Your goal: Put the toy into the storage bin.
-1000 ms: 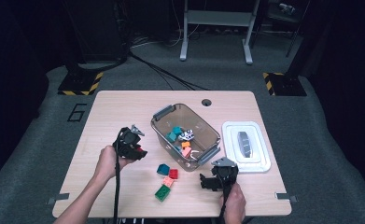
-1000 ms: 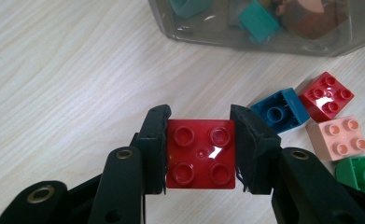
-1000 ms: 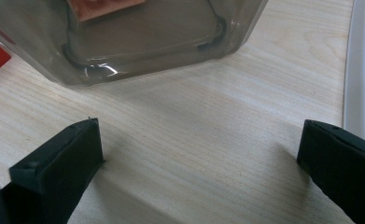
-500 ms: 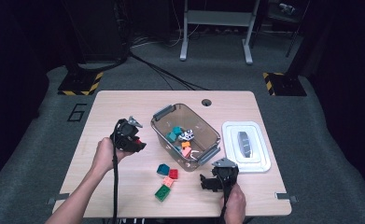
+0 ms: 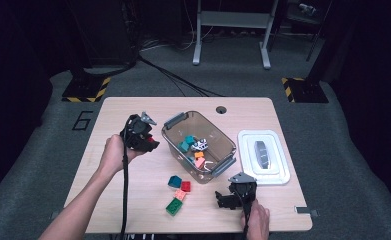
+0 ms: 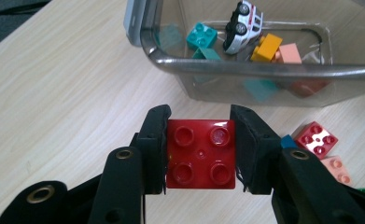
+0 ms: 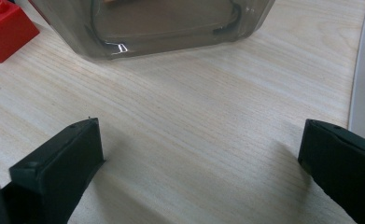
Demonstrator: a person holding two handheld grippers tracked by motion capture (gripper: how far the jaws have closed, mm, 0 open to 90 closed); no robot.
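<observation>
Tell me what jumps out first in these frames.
The red four-stud brick clamped between the left gripper jaws, held above the table left of the clear bin. The bin sits mid-table holding teal, orange and pink bricks plus a small white toy car. The right gripper rests open near the front edge, beside the white lid.
</observation>
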